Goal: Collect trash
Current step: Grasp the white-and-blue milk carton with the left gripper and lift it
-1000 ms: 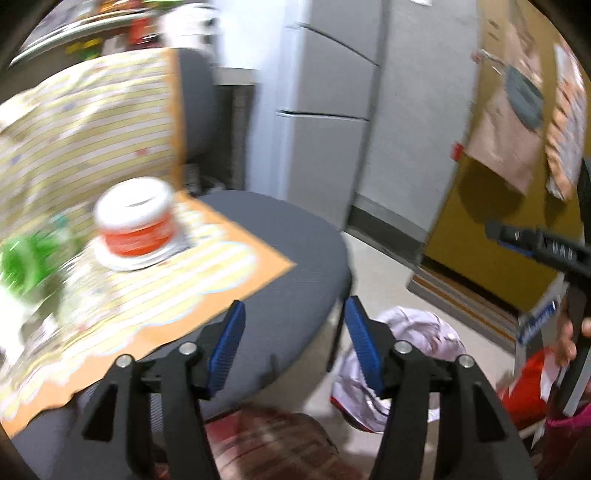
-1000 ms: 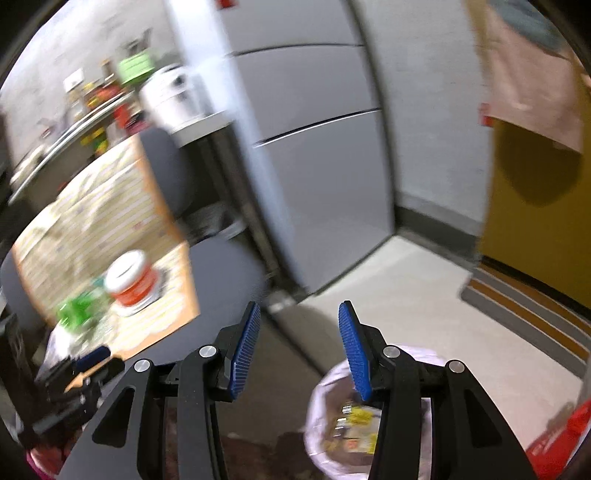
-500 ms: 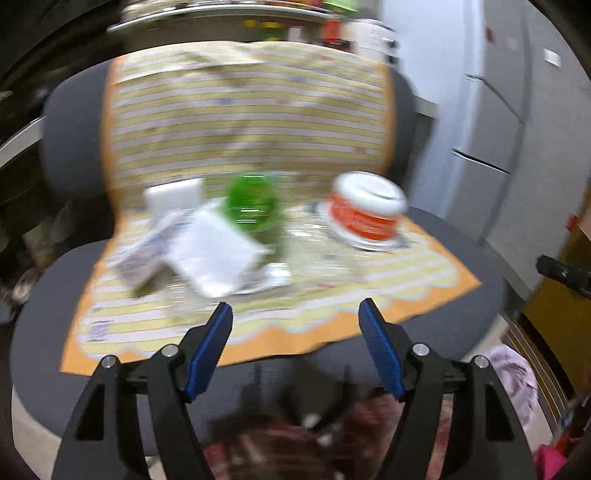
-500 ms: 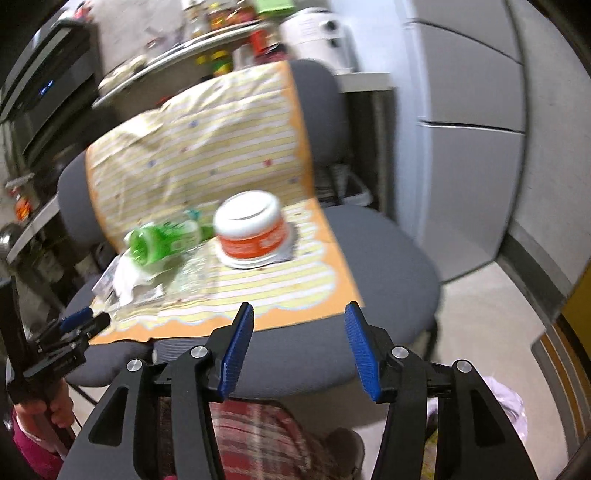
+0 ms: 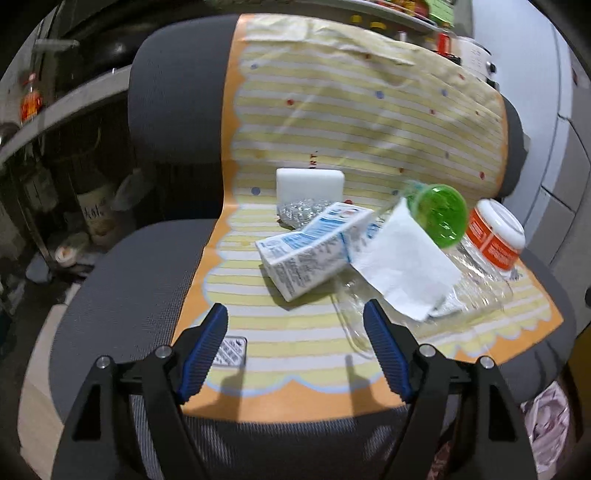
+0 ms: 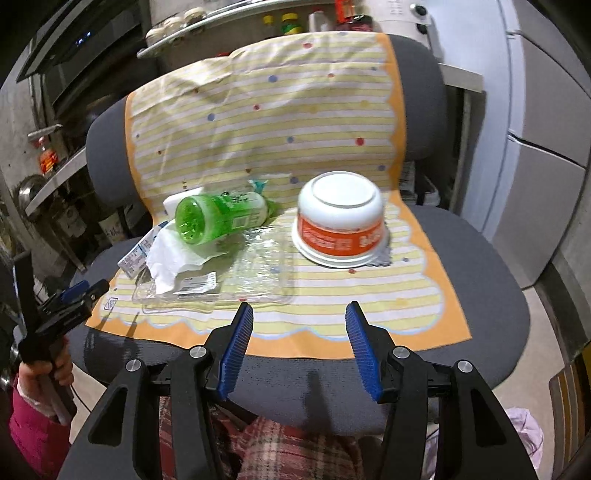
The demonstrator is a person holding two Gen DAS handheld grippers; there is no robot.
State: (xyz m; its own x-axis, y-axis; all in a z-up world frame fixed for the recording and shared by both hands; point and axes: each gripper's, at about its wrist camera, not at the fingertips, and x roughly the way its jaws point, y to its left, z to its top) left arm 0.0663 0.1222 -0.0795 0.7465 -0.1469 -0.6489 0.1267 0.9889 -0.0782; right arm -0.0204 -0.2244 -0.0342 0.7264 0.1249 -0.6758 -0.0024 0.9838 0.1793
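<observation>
Trash lies on a striped yellow cloth (image 5: 332, 110) over a grey chair: a blue-and-white carton (image 5: 310, 251), a white tissue (image 5: 402, 258), a green bottle (image 5: 439, 214) on its side, an upturned white bowl with an orange label (image 6: 341, 221), a clear plastic tray (image 6: 258, 269) and a white block (image 5: 310, 184). My left gripper (image 5: 295, 306) hovers over the cloth's front edge just short of the carton, its jaws opening with nothing between them. My right gripper (image 6: 299, 306) stands open and empty in front of the bowl and tray.
A trash bag (image 6: 524, 432) with a pale liner sits on the floor at the chair's lower right. Cluttered shelves (image 6: 221, 14) run behind the chair and grey cabinets (image 6: 546, 110) stand to its right. A hand in a pink sleeve (image 6: 33, 424) holds the left gripper.
Both views have swung from the floor, cabinets and trash bag round to the chair. Both grippers now face the trash on the cloth, and their jaws stand wider apart.
</observation>
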